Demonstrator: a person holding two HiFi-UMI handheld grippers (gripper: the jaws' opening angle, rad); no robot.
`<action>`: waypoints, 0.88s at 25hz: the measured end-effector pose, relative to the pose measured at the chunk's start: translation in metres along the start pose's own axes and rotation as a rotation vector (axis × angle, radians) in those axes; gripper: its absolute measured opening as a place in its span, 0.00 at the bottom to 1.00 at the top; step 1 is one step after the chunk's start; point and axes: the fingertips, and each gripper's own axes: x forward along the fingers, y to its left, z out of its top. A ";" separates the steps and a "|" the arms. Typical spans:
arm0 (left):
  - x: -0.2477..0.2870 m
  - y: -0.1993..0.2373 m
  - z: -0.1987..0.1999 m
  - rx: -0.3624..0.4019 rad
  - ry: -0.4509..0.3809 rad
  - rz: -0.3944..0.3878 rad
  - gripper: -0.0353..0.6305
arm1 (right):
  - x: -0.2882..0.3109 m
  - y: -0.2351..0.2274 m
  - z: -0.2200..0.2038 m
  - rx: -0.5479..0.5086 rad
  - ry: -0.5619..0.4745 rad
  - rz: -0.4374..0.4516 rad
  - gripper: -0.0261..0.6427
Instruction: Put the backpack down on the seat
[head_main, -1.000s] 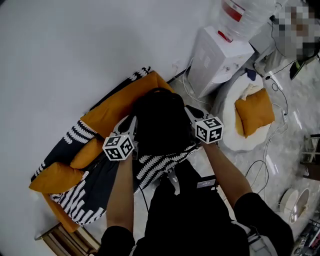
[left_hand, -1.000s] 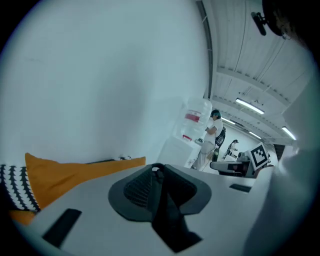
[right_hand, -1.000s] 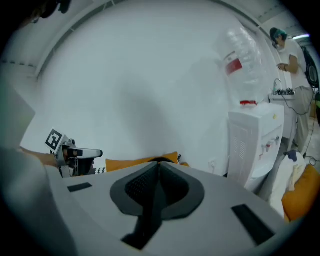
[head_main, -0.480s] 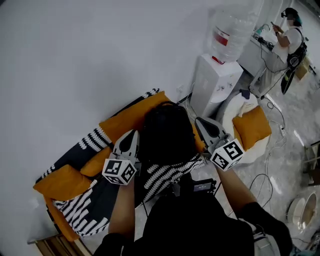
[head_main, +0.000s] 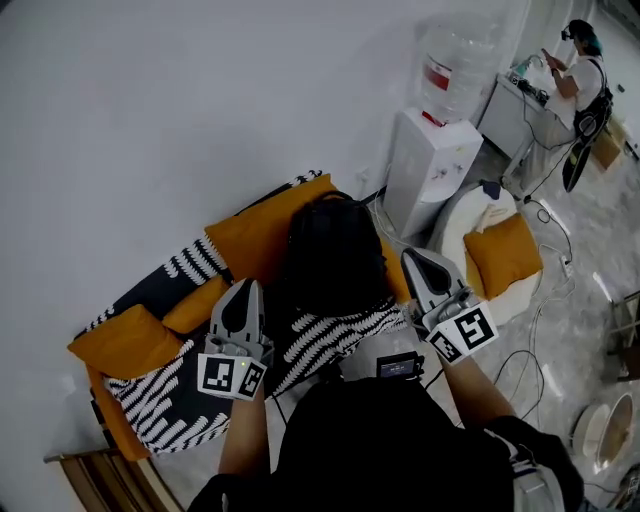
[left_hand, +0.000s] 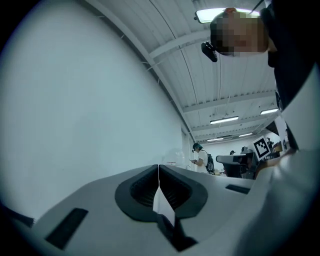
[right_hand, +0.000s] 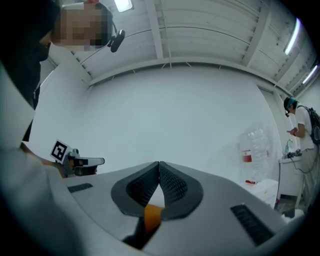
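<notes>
White wall is backing the orange seat (head_main: 250, 235) in the head view, where the black backpack (head_main: 333, 250) is resting on it between the left gripper (head_main: 243, 292) and the right gripper (head_main: 418, 262). Left gripper view: jaws are pressing fully together, gripping nothing. Right gripper view: jaws are likewise meeting, empty.

A plain white wall (head_main: 150, 100) stands behind a white water dispenser (head_main: 432, 170) on pale marbled floor (head_main: 560, 330).

The backpack (head_main: 335, 250) is matt black cloth; the seat (head_main: 252, 236) is soft orange fabric.
</notes>
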 end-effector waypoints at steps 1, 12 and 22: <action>-0.010 -0.006 0.001 0.014 -0.003 0.027 0.08 | -0.008 -0.001 -0.007 0.017 0.019 -0.004 0.08; -0.117 -0.074 -0.033 0.000 0.092 0.206 0.08 | -0.119 0.012 -0.052 0.079 0.138 -0.013 0.08; -0.194 -0.141 -0.054 -0.056 0.138 0.195 0.08 | -0.200 0.065 -0.080 0.174 0.170 0.046 0.08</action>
